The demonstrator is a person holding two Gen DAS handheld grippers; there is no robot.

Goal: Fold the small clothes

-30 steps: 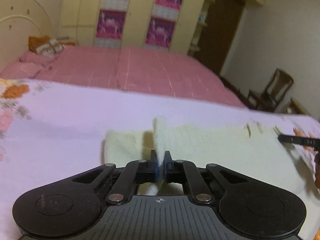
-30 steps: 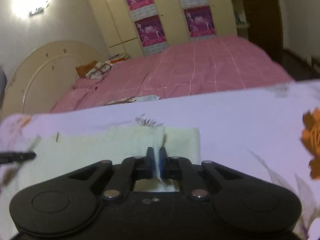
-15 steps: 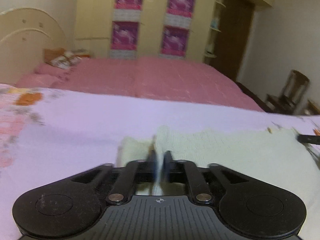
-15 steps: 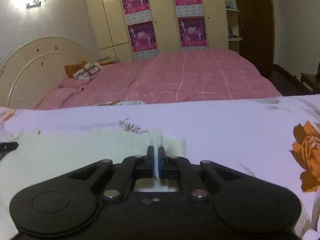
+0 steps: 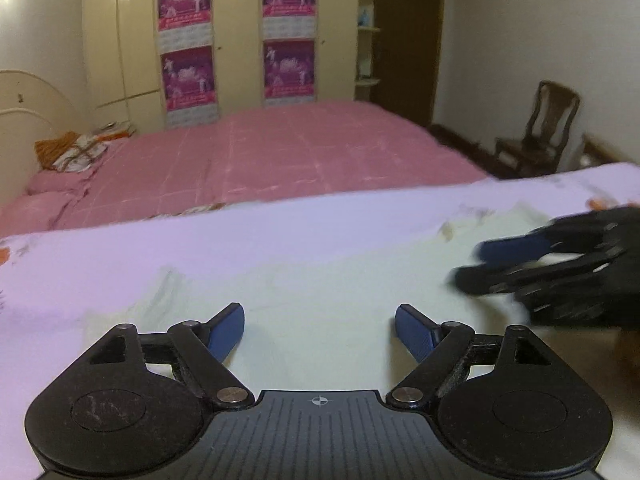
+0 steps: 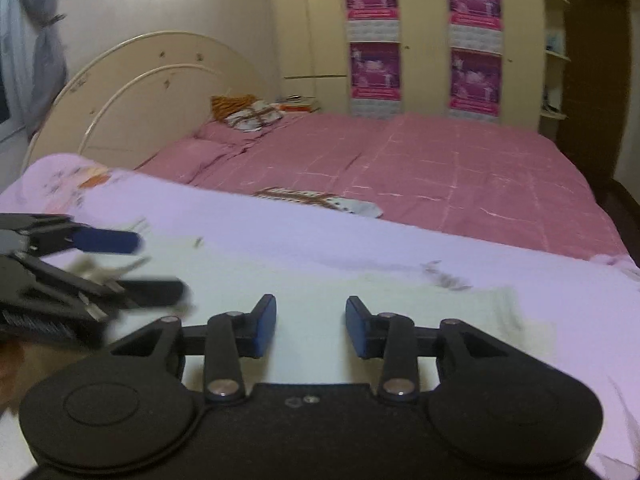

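Cloth (image 5: 320,280), pale yellow-green, spread flat on the lilac flowered sheet (image 5: 120,248) of the near bed, wrinkled at its left edge in the left wrist view, layered edges showing at its right end in the right wrist view (image 6: 500,304)

Left gripper (image 5: 319,326) low over the cloth, jaws wide apart and just opened, blue pads (image 5: 226,330) clear of the fabric, nothing between them; same gripper blurred at the left edge of the right wrist view (image 6: 156,266), fingers spread one above the other

Right gripper (image 6: 311,326) also over the cloth, jaws parted about halfway and just opened, nothing pinched between its blue pads (image 6: 265,326); blurred in the left wrist view at the right (image 5: 468,266), fingers apart, just above the cloth's far right part

Beyond the sheet, pink checked bedspread (image 5: 280,152) with an orange and white pillow (image 5: 72,154) near a cream arched headboard (image 6: 152,92)

Behind, cream wardrobe (image 5: 240,40) with four magenta posters (image 5: 184,0), dark door (image 5: 408,40), wooden chair (image 5: 540,132) at the right wall
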